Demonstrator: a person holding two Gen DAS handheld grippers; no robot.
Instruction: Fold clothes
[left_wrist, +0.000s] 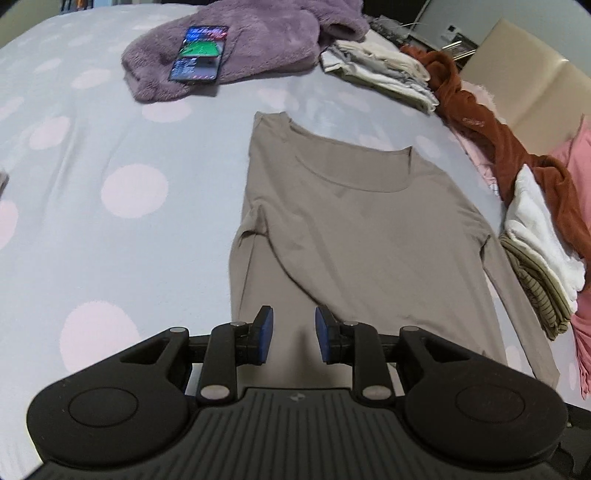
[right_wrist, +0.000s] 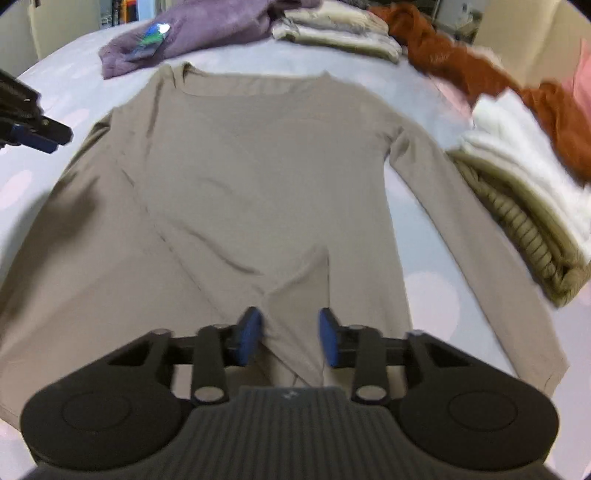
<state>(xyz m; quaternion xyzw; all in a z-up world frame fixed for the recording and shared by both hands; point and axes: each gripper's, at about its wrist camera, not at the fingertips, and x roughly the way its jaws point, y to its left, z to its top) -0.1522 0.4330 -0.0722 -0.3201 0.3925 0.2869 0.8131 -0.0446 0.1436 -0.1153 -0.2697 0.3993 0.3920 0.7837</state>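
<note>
— What carries it all?
— A bed under a pale lilac sheet with large pink dots.
— And lying on it?
— A taupe long-sleeved top spread flat, one sleeve folded across its body. Beyond it a fluffy purple garment, folded beige clothes, a crumpled rust-brown garment, and a white-and-olive folded stack.

1. The long-sleeved shirt is plain taupe.
2. The bed sheet is pale lavender with large pale pink dots.
3. The fluffy garment is mauve.
4. The crumpled cloth is rust-brown.
5. The folded stack shows white over olive stripes.
6. Both claws have blue pads on black bodies.
</note>
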